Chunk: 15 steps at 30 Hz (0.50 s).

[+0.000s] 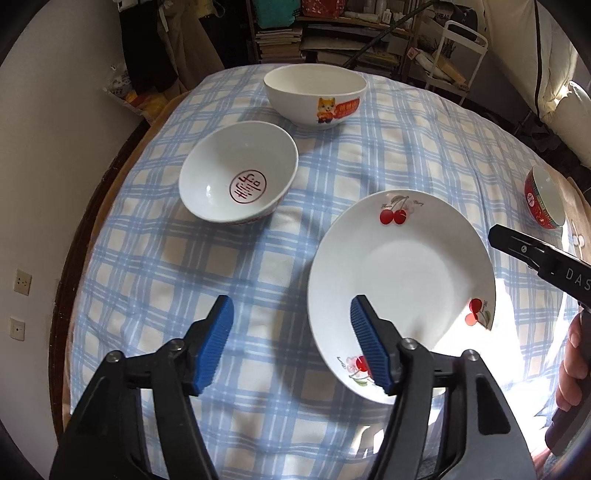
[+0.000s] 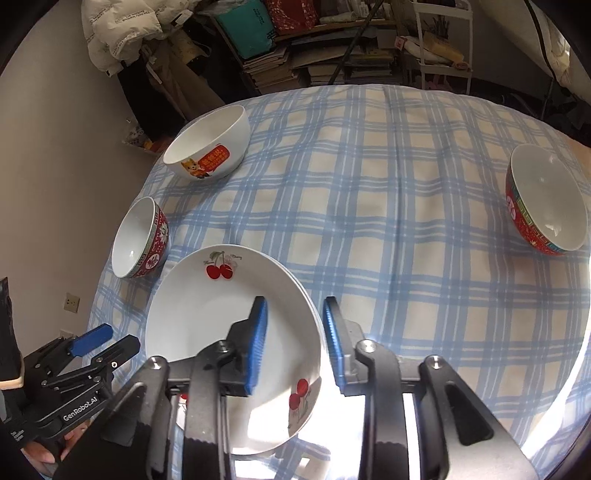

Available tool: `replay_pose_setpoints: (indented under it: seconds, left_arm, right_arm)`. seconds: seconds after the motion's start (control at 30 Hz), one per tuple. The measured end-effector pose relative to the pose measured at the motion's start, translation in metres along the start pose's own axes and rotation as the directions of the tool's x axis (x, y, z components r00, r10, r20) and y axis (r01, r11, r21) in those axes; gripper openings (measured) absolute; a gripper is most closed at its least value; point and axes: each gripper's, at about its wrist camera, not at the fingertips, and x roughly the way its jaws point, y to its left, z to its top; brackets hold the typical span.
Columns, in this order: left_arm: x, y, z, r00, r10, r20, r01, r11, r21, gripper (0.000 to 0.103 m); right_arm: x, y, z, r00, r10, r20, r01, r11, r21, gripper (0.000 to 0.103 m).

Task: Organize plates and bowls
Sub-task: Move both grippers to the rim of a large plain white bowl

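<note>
A white cherry-print plate (image 1: 402, 273) lies on the blue plaid cloth (image 1: 221, 266); it also shows in the right wrist view (image 2: 207, 317). My left gripper (image 1: 291, 343) is open and empty, its right pad over the plate's near-left rim. My right gripper (image 2: 295, 347) is open, its jaws straddling the plate's right rim without closing on it. A white bowl with a red emblem (image 1: 238, 171) sits left; it shows red-patterned outside in the right wrist view (image 2: 138, 238). A white cartoon-fox bowl (image 1: 315, 95) stands farther back (image 2: 207, 142). A red-rimmed bowl (image 2: 546, 199) sits far right.
The round table's dark edge (image 1: 74, 258) curves along the left by a grey wall. Cluttered bookshelves (image 1: 280, 33) and a white cart (image 1: 458, 55) stand behind the table. Bright sunlight washes out the cloth at the near right (image 2: 554, 387).
</note>
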Motion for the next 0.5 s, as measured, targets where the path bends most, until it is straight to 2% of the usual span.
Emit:
replay_pose_setpoints:
  seconds: [0.07, 0.13, 0.17, 0.23, 0.3, 0.4, 0.5]
  left_arm:
    - [-0.011, 0.003, 0.003, 1.000, 0.002, 0.028, -0.002, 1.000, 0.007, 0.077]
    - [-0.021, 0.006, 0.006, 0.999, 0.009, 0.052, -0.010, 1.000, 0.011, 0.083]
    - [-0.024, 0.007, 0.010, 0.998, 0.013, 0.061, -0.014, 1.000, 0.012, 0.084]
    - [-0.030, 0.011, 0.016, 0.997, 0.025, 0.076, -0.026, 1.000, 0.007, 0.088]
    - [-0.034, 0.014, 0.024, 0.996, 0.041, 0.078, -0.041, 0.999, 0.001, 0.088]
    - [-0.041, 0.018, 0.037, 0.996, 0.040, 0.077, -0.040, 0.999, 0.004, 0.088]
    - [-0.048, 0.028, 0.056, 0.993, 0.074, 0.092, -0.073, 0.997, -0.018, 0.088]
  right_arm:
    - [-0.004, 0.002, 0.000, 1.000, 0.001, 0.002, -0.001, 1.000, -0.011, 0.056]
    - [-0.008, 0.005, 0.001, 1.000, -0.001, 0.012, 0.002, 1.000, -0.019, 0.067]
    - [-0.010, 0.007, 0.002, 1.000, 0.004, 0.018, -0.003, 1.000, -0.024, 0.071]
    - [-0.014, 0.011, 0.004, 0.999, 0.020, 0.032, -0.018, 0.999, -0.037, 0.084]
    - [-0.019, 0.017, 0.008, 0.998, 0.029, 0.054, -0.025, 0.998, -0.058, 0.091]
    - [-0.025, 0.027, 0.018, 0.997, 0.001, 0.076, 0.006, 0.995, -0.097, 0.101]
    - [-0.037, 0.036, 0.031, 0.991, -0.012, 0.135, 0.029, 0.992, -0.126, 0.103]
